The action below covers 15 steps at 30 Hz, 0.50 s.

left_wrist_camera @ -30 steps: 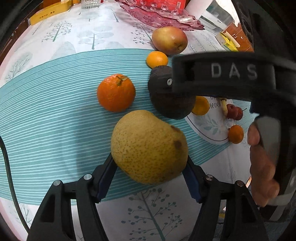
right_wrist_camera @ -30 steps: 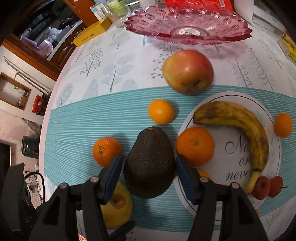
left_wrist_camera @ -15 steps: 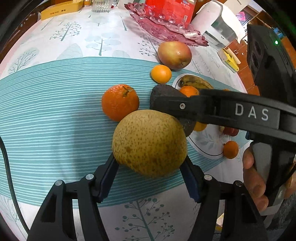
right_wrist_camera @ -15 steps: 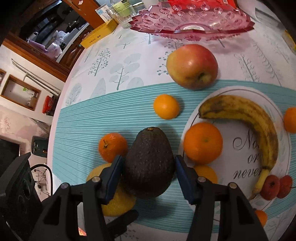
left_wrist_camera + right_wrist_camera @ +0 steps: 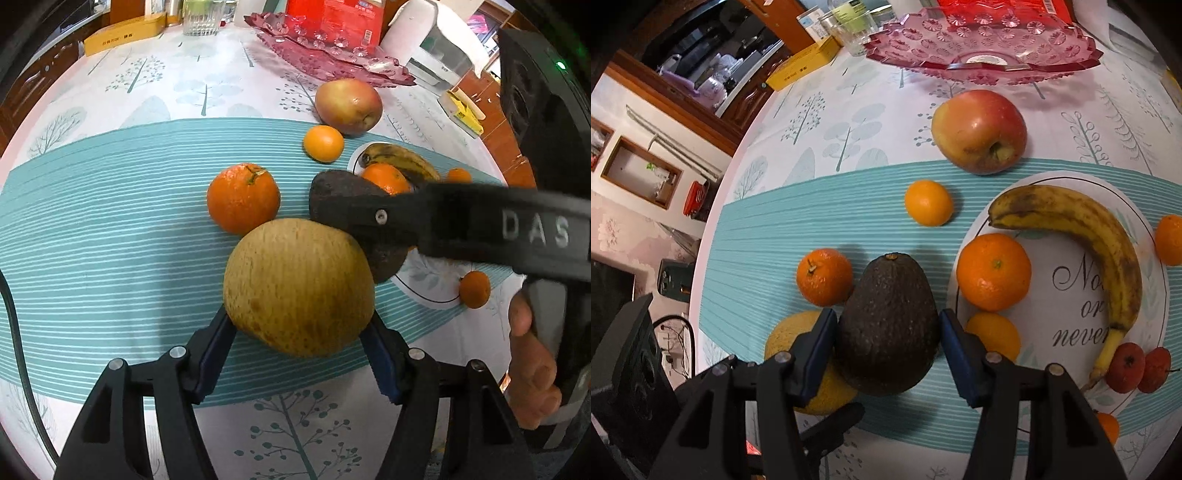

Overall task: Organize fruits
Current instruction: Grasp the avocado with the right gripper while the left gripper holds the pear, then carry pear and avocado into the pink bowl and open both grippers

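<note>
The left gripper [image 5: 299,354] points steeply down at the table [image 5: 110,229], its blue pads clamped on either flank of a large speckled yellow-brown pear [image 5: 299,284]. Its jaws eased slightly apart in the last half second with the pear between them. The pear sits over the teal striped band of the cloth, just below a stemmed orange tangerine [image 5: 243,197]. To the right, the right gripper [image 5: 888,354], likewise tilted steeply downward, grasps a dark, pebbly avocado [image 5: 888,325], stem end pointing away; its jaws have just been closing on it. The avocado is just beside the pear. A hand [image 5: 532,365] wraps the right gripper's handle at the far right.
</note>
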Each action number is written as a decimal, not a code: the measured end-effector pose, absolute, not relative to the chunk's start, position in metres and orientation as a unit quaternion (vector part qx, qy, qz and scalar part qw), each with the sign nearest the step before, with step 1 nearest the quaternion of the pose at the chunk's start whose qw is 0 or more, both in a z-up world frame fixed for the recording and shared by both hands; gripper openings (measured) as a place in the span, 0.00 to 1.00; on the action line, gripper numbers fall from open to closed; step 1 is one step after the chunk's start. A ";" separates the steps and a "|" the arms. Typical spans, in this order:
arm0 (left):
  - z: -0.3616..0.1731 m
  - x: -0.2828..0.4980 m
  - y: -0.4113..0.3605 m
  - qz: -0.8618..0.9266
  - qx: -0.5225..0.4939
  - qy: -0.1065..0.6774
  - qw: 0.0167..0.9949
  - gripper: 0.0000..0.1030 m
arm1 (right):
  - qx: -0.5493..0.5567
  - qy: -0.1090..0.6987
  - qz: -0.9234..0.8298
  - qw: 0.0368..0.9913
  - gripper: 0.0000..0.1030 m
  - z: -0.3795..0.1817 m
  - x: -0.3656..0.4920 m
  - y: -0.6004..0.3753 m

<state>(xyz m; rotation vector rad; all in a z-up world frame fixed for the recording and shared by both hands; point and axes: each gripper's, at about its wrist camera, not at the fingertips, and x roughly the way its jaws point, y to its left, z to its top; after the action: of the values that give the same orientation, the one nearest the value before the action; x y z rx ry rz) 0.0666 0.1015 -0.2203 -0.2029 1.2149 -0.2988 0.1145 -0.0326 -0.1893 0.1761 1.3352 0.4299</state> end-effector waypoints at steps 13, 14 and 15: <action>-0.214 0.065 0.100 -0.136 -0.084 0.559 0.814 0.65 | 0.067 0.606 0.218 0.763 0.55 -0.181 0.105 -0.027; -0.210 0.065 0.101 -0.137 -0.081 0.557 0.815 0.65 | 0.068 0.603 0.220 0.764 0.55 -0.178 0.105 -0.027; -0.205 0.065 0.102 -0.138 -0.080 0.554 0.817 0.65 | 0.068 0.599 0.223 0.766 0.55 -0.174 0.105 -0.027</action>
<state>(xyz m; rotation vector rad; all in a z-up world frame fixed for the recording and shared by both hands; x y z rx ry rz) 0.0654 0.1019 -0.2051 -0.1703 1.1817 -0.2950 0.1046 -0.0270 -0.1742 0.1486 1.3017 0.4845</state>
